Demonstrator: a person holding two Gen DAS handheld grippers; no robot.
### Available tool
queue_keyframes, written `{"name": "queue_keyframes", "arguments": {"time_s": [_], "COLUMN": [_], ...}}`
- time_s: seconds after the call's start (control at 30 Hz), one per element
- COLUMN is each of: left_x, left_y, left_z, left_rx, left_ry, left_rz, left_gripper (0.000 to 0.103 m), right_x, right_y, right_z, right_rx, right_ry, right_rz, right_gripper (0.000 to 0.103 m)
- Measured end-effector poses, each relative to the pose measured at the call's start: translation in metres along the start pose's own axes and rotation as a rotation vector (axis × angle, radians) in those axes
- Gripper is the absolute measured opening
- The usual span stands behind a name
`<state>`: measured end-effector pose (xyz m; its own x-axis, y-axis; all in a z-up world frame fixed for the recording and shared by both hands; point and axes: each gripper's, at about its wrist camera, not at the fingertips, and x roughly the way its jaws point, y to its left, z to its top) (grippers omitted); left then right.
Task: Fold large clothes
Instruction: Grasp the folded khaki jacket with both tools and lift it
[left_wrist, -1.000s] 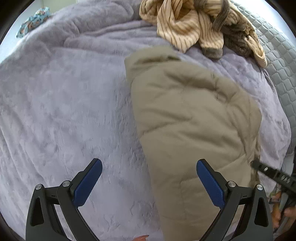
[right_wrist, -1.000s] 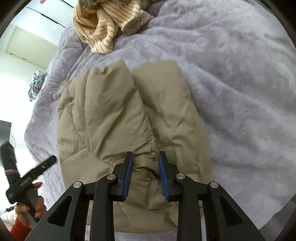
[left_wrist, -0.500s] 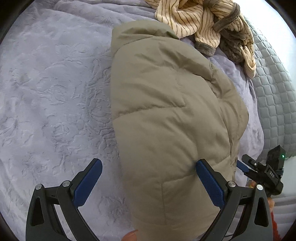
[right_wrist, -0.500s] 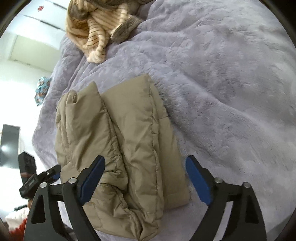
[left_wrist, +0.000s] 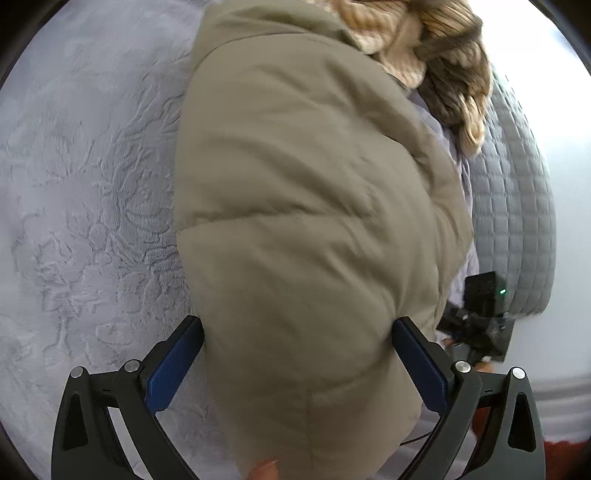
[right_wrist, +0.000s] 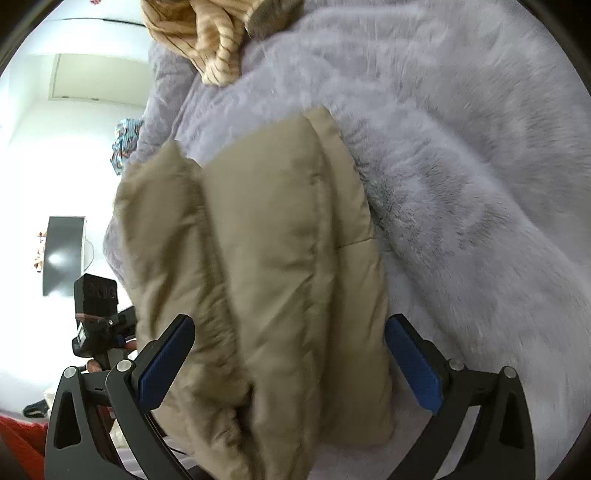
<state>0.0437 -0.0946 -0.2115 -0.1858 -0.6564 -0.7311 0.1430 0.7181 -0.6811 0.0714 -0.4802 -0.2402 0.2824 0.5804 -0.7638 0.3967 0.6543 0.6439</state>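
Garment: puffy khaki jacket (left_wrist: 306, 229), folded lengthwise into a long bundle on the lilac fleece blanket (left_wrist: 92, 192), lying from near to far.
Left gripper (left_wrist: 297, 363): fingers spread wide, straddling the near end of the bundle; blue pads (left_wrist: 173, 363) just beside the fabric, no squeeze evident.
Right gripper (right_wrist: 288, 363): jaws opening, now very wide; the jacket's layered near end lies between them, unpinched.
Surroundings: striped knit garment (right_wrist: 207, 40) heaped at the far end, close to the jacket's far edge; quilted grey cover (left_wrist: 513, 206) at the right in the left wrist view.
Risk 1: padded layers may spring apart, since nothing clamps them.
Risk 2: closing on the top layer only would drag it off the lower ones and spoil the fold.
Risk 3: a pad could catch blanket pile together with jacket.
Risk 4: folding toward the far end may trap the striped garment.
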Motion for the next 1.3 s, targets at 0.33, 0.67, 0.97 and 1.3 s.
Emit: {"name": "queue_keyframes", "arguments": {"time_s": [0.33, 0.67, 0.97, 1.3], "left_x": [0.032, 0.033, -0.024, -0.141], "left_y": [0.005, -0.011, -0.035, -0.015], "left_z": [0.007, 0.008, 0.017, 0.070], "left_rx": [-0.096, -0.082, 0.055, 0.116], "left_ry": [-0.037, -0.096, -0.126, -0.289], "left_rz": [-0.066, -0.027, -0.089, -0.064], "left_gripper": [0.102, 0.094, 0.075, 0.075], "right_x": [0.053, 0.080, 0.057, 0.110], "right_y": [-0.004, 0.004, 0.056, 0.183], "right_z": [0.036, 0.045, 0.021, 0.068], "right_rx": [0.018, 0.092, 0.088, -0.021], "right_ry": [0.114, 0.160, -0.016, -0.035], "right_rz": [0.252, 0.205, 0.234, 0.313], "right_gripper": [0.103, 0.097, 0.056, 0.056]}}
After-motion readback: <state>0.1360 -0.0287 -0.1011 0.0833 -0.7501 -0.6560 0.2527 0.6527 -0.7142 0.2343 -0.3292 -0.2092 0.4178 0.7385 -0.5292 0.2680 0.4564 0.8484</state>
